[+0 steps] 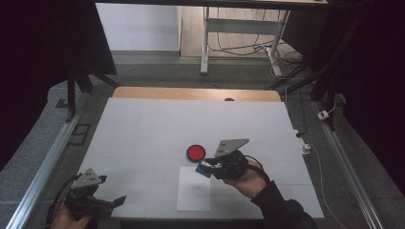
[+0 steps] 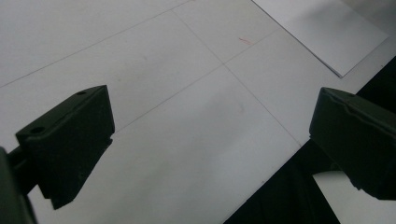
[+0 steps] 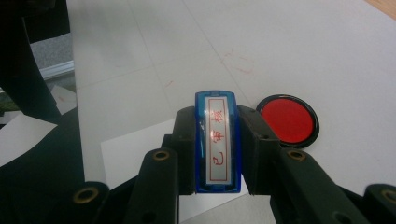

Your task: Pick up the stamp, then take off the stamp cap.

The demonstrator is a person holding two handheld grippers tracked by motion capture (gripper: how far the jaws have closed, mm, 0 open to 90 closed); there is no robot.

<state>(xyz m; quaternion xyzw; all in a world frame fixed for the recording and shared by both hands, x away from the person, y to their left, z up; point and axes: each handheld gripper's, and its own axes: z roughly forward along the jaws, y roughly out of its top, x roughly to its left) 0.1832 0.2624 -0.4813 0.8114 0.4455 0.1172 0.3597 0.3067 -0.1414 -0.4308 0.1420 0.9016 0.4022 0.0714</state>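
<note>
1. The jaws of the right gripper (image 3: 217, 149) are clenched on a narrow blue plastic stamp with a white label of red characters (image 3: 217, 142), one black jaw pressing each long side.
2. The jaws of the left gripper (image 2: 205, 140) stand released and wide apart, with bare desk between them.
3. Landmark: the round red ink pad in a black rim (image 1: 196, 152). In the high view the stamp (image 1: 204, 168) hangs just on the person's side of the pad, over the far edge of a white sheet of paper (image 1: 193, 193). The right gripper (image 1: 210, 168) sits just right of that sheet; the left gripper (image 1: 117, 202) is well apart from the pad, at the near left corner of the white desk (image 1: 143, 129).
4. The right gripper view gives the label's red characters and frame, which the high view reduces to a small blue block.
5. The left gripper view shows a corner of the paper (image 2: 327, 32) and a faint red mark on the desk.
6. The stamp's underside is hidden, and whether it touches the paper cannot be told.
</note>
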